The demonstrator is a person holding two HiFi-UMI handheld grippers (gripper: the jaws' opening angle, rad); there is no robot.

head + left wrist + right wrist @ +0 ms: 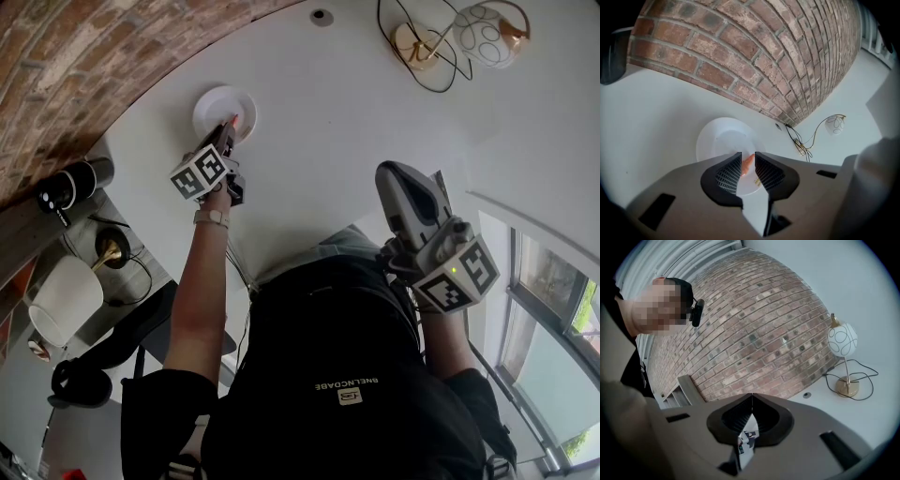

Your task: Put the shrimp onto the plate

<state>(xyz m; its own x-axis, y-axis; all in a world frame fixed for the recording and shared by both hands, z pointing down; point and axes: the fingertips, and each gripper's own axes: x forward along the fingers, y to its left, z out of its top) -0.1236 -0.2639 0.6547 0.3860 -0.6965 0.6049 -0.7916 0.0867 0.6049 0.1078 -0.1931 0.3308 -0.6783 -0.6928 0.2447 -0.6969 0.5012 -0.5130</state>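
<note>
Brick wall running behind white table. Left gripper reaching out over round white plate near wall. Its jaws are standing narrow, clamping orange shrimp. Shrimp is sitting between jaw pads, over plate's near half; contact with plate not determinable. Right gripper hanging near person's torso, well apart from plate, jaws pressing together, nothing between them. Globe lamp with trailing cord standing at far table end.
</note>
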